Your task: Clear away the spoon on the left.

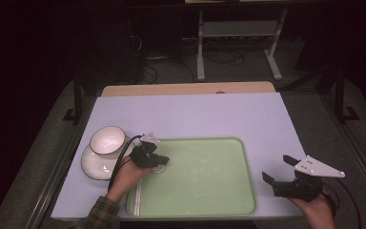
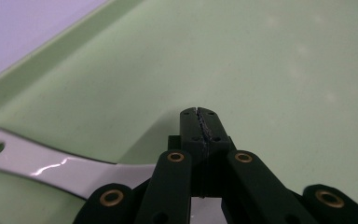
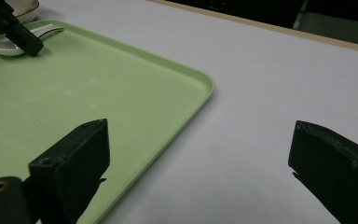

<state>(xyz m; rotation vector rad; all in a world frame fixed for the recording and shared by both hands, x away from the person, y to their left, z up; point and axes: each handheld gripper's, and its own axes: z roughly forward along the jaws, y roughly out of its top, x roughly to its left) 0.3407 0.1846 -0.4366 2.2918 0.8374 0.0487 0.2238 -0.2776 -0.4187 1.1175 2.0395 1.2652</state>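
The white spoon (image 2: pixel 42 163) lies at the near-left corner of the green tray (image 1: pixel 228 191), bowl end under the left gripper (image 1: pixel 156 161), handle w/ a small hole sticking out to the side in the left gripper view. Left gripper jaws are pressed together at the tips, low over the tray; the spoon passes beneath them, so can't tell if it's actually pinched. Right gripper (image 1: pixel 280 172) is spread wide, holding nothing, over the worktop (image 1: pixel 195 114) just right of the tray. Spoon looks like glazed ceramic: stiff, lightish, slick, prob chips if dropped, so grip across the flat handle near the bowl. Bowl (image 1: pixel 107 140) on plate (image 1: pixel 89 164) sits just left. No brands, labels or readable writing anywhere.
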